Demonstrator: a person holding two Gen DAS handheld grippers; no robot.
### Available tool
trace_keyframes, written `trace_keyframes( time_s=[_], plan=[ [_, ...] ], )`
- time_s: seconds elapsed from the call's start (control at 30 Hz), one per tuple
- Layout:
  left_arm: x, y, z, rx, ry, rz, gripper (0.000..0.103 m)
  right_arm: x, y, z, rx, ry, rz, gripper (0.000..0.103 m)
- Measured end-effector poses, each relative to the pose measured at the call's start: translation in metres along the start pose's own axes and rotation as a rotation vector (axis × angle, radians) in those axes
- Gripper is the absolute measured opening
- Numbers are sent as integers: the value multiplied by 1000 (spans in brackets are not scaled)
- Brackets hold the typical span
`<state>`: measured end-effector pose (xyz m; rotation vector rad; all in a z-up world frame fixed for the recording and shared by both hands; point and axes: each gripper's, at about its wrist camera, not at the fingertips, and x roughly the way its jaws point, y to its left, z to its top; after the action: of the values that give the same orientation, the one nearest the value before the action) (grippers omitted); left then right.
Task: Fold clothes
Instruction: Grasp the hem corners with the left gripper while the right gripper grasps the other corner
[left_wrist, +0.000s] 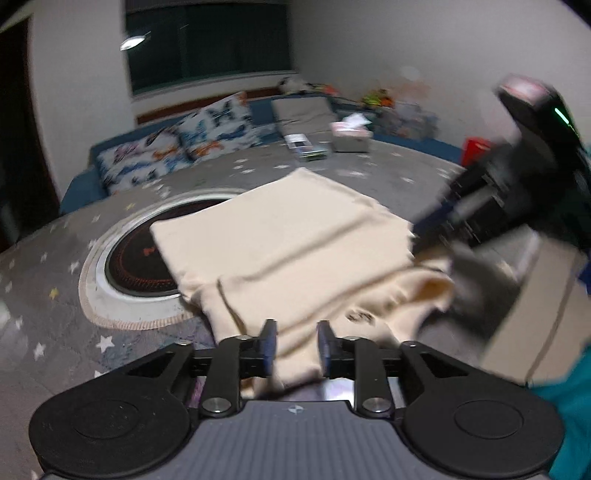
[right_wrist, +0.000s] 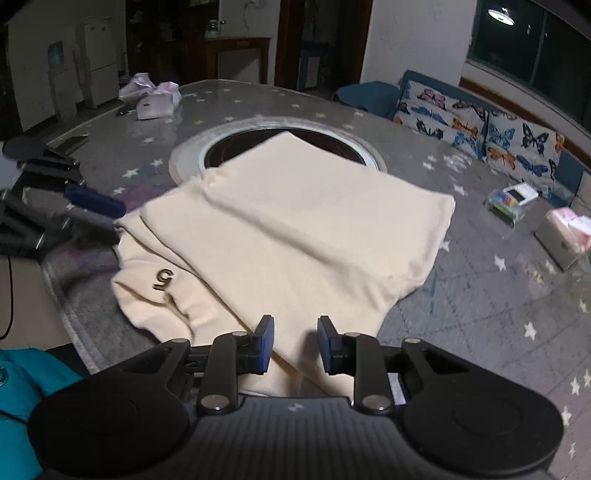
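Cream garment (right_wrist: 295, 229): lies folded near the middle of a round table (right_wrist: 480, 314) covered with a grey star-print cloth, its far corner overlapping the circular recessed burner (right_wrist: 236, 144) set into the tabletop. A small dark logo (right_wrist: 163, 277) shows on the garment's lower left fold in the right wrist view.

Left to right in the right wrist view: the left gripper (right_wrist: 92, 205) reaches in from the left edge, blue-padded finger tip at the garment's left border. Pink bags (right_wrist: 155, 99) lie at the far left of the table. Butterfly-print cushions (right_wrist: 480, 129) rest on a blue bench at the right, with a tissue box (right_wrist: 561, 240) on the table below them.

Left gripper (left_wrist: 293, 350), own view: jaws stand apart, with a fold of the garment (left_wrist: 280, 236) between the pads; contact of the pads with the fabric cannot be confirmed.

Right gripper (right_wrist: 295, 345), own view: jaws parted over the garment's near edge, fabric lying between the pads; no pad pressure on it is visible. In the left wrist view the right gripper (left_wrist: 436, 236) meets the garment's right edge, blurred.
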<state>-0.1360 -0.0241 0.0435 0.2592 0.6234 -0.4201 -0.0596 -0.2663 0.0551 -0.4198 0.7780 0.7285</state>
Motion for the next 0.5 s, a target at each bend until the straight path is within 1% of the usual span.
trace_keyframes(
  time_s=[0.07, 0.13, 0.23, 0.27, 0.3, 0.4, 0.43, 0.47, 0.5],
  plan=[
    [0, -9, -5, 54, -2, -14, 44, -5, 3, 0, -24, 2, -5, 26],
    [5, -18, -8, 89, -3, -21, 44, -9, 5, -1, -43, 9, -12, 27],
    [16, -28, -11, 116, -20, -25, 44, -12, 9, -6, -66, 30, -24, 29],
    [19, -29, -12, 120, -23, -27, 41, -14, 11, -8, -76, 34, -24, 32],
    [21, -30, -12, 123, -26, -30, 33, -15, 13, -10, -86, 38, -23, 40],
    [27, -31, -12, 121, -35, -9, 15, -20, 22, -16, -151, 48, -30, 50],
    [27, -28, -10, 102, -44, -5, 12, -21, 24, -18, -169, 50, -31, 53],
    [26, -24, -7, 75, -55, -4, 11, -22, 28, -20, -195, 51, -28, 59],
    [26, -19, -3, 47, -66, -4, 10, -23, 31, -22, -221, 51, -26, 61]
  ],
)
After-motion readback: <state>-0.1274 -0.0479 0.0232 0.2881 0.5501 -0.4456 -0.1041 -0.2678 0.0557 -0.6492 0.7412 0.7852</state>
